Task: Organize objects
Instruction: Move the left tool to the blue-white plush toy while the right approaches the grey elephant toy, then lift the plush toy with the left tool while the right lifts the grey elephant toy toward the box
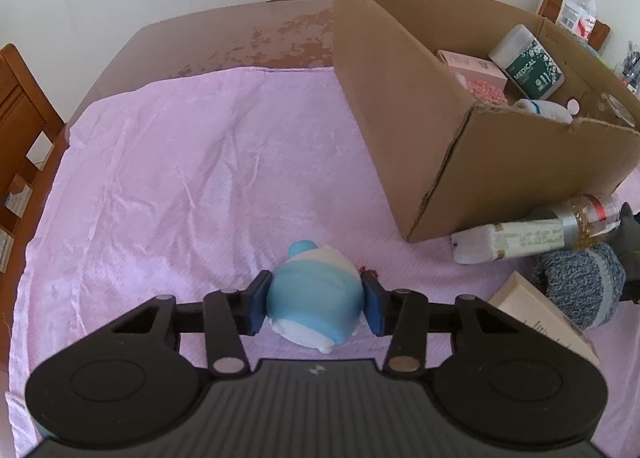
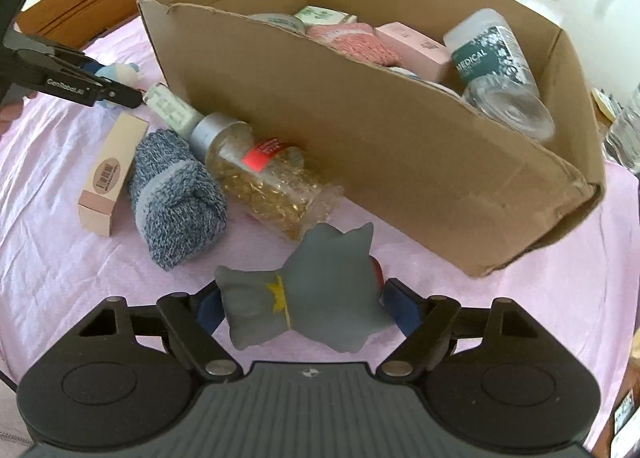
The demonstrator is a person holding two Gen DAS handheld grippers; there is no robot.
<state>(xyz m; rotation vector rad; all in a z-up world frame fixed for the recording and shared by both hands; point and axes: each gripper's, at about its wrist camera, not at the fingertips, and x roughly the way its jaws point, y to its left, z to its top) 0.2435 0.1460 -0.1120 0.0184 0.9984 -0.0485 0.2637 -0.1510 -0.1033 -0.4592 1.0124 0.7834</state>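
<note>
Left wrist view: wide bare stretch of wrinkled pink cloth over the brown desk, wooden chairs at the far and left edges, a clear plastic water bottle behind the box — none of this shows from the right wrist. Left tongs closed down on a small blue-and-white soft toy, blue pads pressed to both its sides, toy resting on the cloth. Open brown cardboard box to the right of it, well apart.

Right wrist view, left to right: the left tongs seen from the side with the blue toy at the tips; pale pink rectangular carton with a barcode lying flat; rolled blue-grey knit sock bundle touching it; white-and-green tube behind; clear jar of gold capsules with grey lid and red label on its side against the box wall. Only here the box's contents are clear: pink knit item, pink carton, clear bottle with green "MEDICAL" label.

Right tongs about half open, around a grey soft toy with a yellow star mark; left pad touches its side, right pad sits just at the other side, contact there unclear. Toy lies on the cloth, just in front of the box.
</note>
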